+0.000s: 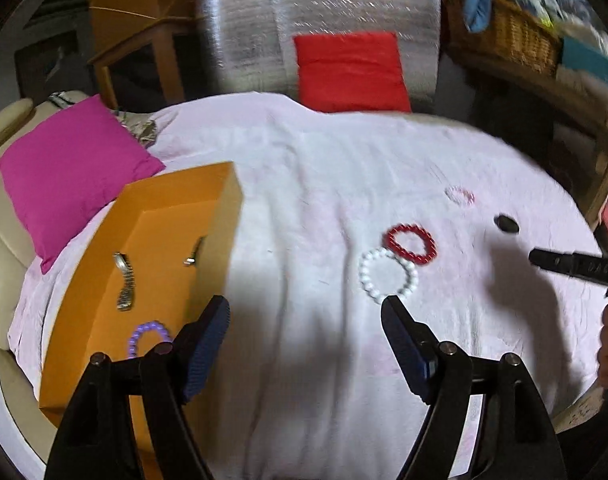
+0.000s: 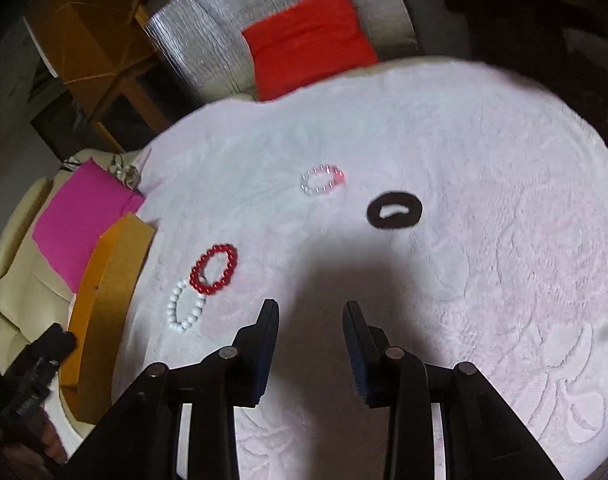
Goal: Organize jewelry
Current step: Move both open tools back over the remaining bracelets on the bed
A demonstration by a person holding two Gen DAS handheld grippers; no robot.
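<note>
An orange box (image 1: 172, 216) stands at the left of the white cloth and holds a metal watch (image 1: 124, 282), a small metal piece (image 1: 194, 254) and a purple bead bracelet (image 1: 148, 336). On the cloth lie a white bead bracelet (image 1: 387, 276), a red bead bracelet (image 1: 411, 245), a pink-and-clear bracelet (image 1: 459, 195) and a black hair tie (image 1: 507, 224). My left gripper (image 1: 305, 312) is open and empty, between box and white bracelet. My right gripper (image 2: 311, 312) is open and empty, above the cloth, nearer than the red bracelet (image 2: 214, 269), white bracelet (image 2: 184, 306), pink bracelet (image 2: 323, 180) and hair tie (image 2: 393, 210).
A magenta cushion (image 1: 72, 172) lies left of the box on a cream sofa. A red cushion (image 1: 349, 72) leans on a silver foil panel (image 1: 319, 12) at the back. A wicker basket (image 1: 507, 36) sits on a shelf at the right. A wooden stand (image 1: 140, 32) stands back left.
</note>
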